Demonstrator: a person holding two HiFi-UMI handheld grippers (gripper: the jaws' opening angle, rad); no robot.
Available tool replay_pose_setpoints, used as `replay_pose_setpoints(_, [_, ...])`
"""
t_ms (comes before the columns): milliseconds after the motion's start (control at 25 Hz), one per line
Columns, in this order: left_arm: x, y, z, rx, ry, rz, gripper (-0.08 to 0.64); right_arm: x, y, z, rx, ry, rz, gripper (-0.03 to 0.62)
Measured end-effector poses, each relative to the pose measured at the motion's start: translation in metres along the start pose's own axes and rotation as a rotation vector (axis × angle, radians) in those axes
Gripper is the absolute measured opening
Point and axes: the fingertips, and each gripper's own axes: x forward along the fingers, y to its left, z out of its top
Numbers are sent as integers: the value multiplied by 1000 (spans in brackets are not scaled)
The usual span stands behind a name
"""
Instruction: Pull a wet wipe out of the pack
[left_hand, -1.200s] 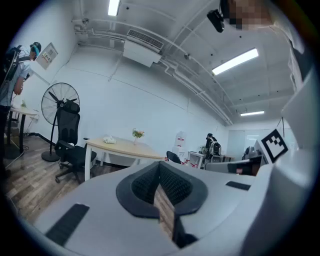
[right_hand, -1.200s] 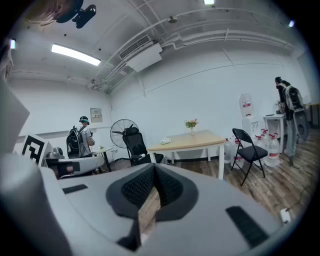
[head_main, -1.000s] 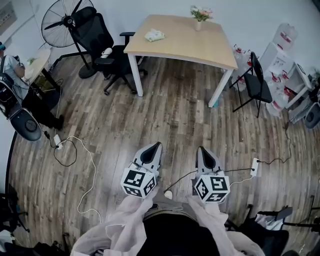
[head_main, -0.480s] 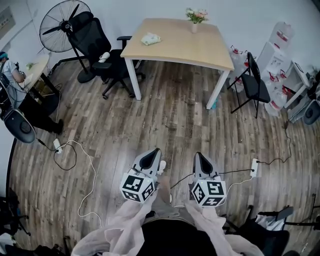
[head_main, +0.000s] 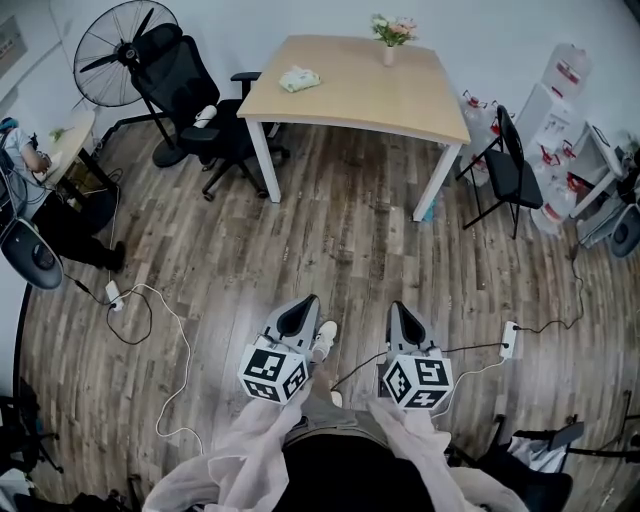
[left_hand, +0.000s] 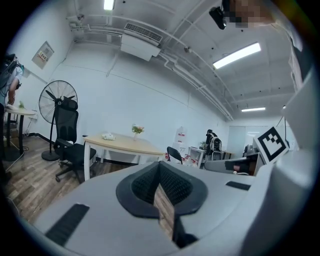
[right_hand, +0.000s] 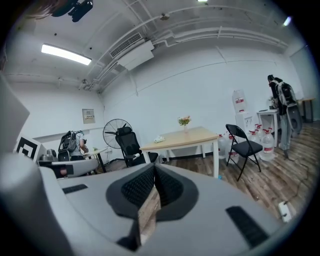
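The wet wipe pack (head_main: 300, 78) is a small pale packet lying on the far-left part of the light wooden table (head_main: 400, 95), well away from me across the wooden floor. The left gripper view also shows the pack (left_hand: 108, 136), and so does the right gripper view, where the pack (right_hand: 159, 139) is tiny on the tabletop. My left gripper (head_main: 303, 305) and right gripper (head_main: 403, 310) are side by side in front of my body, pointing toward the table. Both have their jaws together with nothing between them, the left gripper (left_hand: 159, 167) and the right gripper (right_hand: 154, 170) alike.
A flower vase (head_main: 390, 35) stands at the table's back edge. A black office chair (head_main: 195, 95) and a fan (head_main: 115, 50) are left of the table, a folding chair (head_main: 510, 165) right of it. Cables (head_main: 160, 310) and a power strip (head_main: 508, 338) lie on the floor. A person (head_main: 20, 150) sits at far left.
Both grippers have sunk slightly in the head view and stay shut. A white shoe now shows between them as I step toward the table.
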Motion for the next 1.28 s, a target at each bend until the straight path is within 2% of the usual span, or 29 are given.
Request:
replay_pose_setpoints(440, [53, 29, 22, 10, 5, 4, 11, 61, -10, 20, 18, 2, 15, 11])
replay_pose_setpoints(840, [108, 68, 45, 15, 26, 21, 11, 123, -28, 44, 37, 21, -7, 11])
replay_pose_setpoints(1280, [172, 112, 67, 17, 34, -3, 11, 195, -40, 71, 25, 20, -30, 11])
